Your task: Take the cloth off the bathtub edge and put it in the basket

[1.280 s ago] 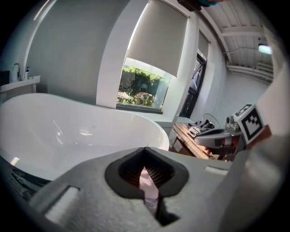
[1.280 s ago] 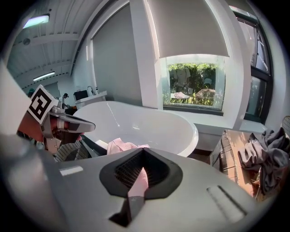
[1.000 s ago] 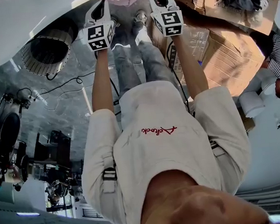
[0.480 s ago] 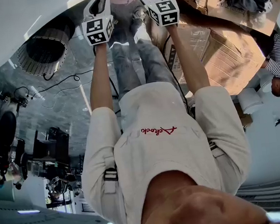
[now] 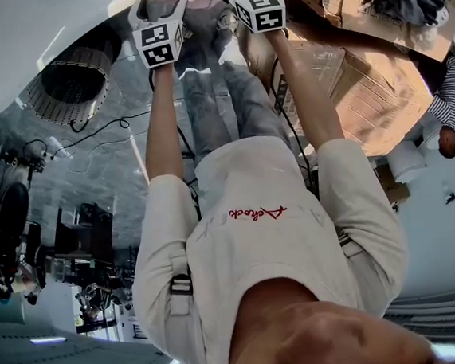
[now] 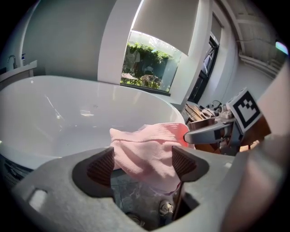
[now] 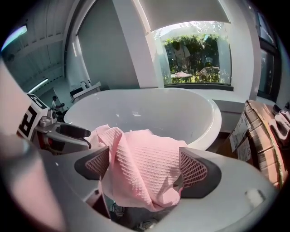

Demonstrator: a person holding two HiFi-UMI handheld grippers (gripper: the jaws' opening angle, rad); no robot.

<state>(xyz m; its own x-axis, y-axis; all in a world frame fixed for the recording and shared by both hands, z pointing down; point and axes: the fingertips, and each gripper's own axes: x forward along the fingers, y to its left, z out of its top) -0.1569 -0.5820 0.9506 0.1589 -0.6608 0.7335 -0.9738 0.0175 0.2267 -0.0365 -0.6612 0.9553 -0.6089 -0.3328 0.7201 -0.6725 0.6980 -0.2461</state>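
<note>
Both grippers are angled down at the near rim of the white bathtub (image 7: 213,121), side by side.
- left gripper (image 6: 142,164): jaws wide apart, have just been opening. The pink cloth (image 7: 140,149) lies in the gap between them, with no clamp on it.
- right gripper (image 7: 146,166): same, jaws wide apart and just been opening. The cloth is between them and its right fold brushes the right jaw, but it isn't squeezed.
- The cloth is a waffle weave, bunched and draped over the tub edge, hanging down the outer side. It rests on the rim and neither gripper holds it.
- The woven basket (image 5: 70,84) stands on the floor beside the tub on the left gripper's side, well apart from the cloth.
- Cardboard boxes (image 5: 362,84) are on the right gripper's side, and there's a window (image 6: 149,63) behind the tub.
</note>
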